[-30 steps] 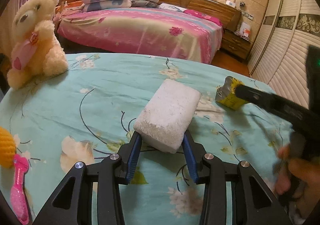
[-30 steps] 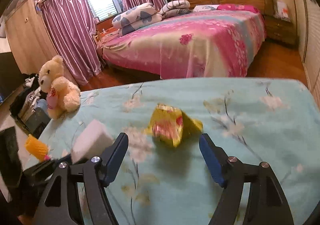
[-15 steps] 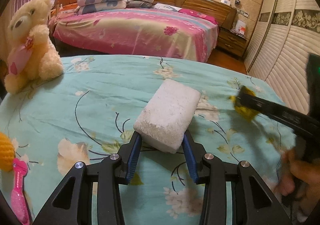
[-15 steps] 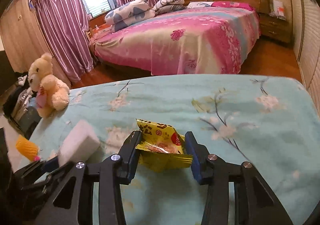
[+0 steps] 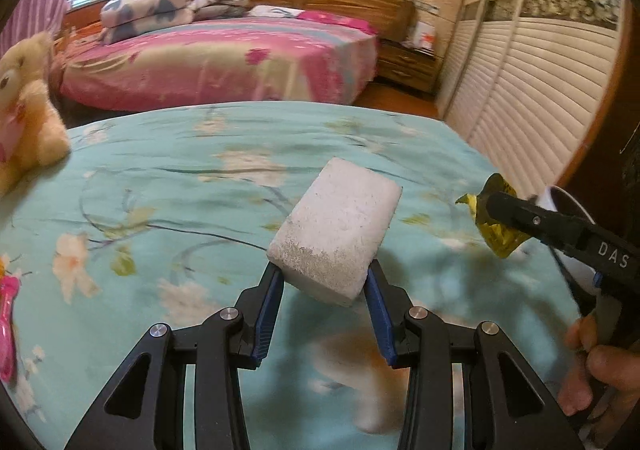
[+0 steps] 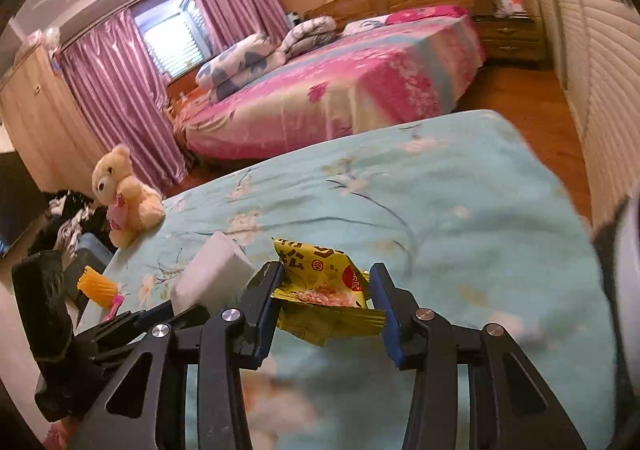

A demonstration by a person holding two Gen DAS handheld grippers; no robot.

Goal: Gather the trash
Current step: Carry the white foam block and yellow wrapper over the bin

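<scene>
Both tongs are loaded. Left gripper [image 5: 325, 284]: blue pads pinch the near end of a white foam block [image 5: 338, 234], whose long axis runs forward and slightly right, away from the tongs, lifted clear of the flowered blue bedspread [image 5: 160, 178]. Right gripper [image 6: 326, 300]: pads pinch a crumpled yellow snack wrapper [image 6: 320, 286] across its width, its printed face tilted up, also off the cloth.

Seen from the left wrist, the wrapper hangs to the right of the block and well apart from it, near the bedspread's right edge. A white, dark-rimmed object [image 5: 570, 206] shows just behind the right tongs; whether it is a bin cannot be told. If so, the right hand is judged nearer, and the left must carry its block rightward.

A teddy bear [image 6: 120, 196] sits at the far left edge, uninvolved.
</scene>
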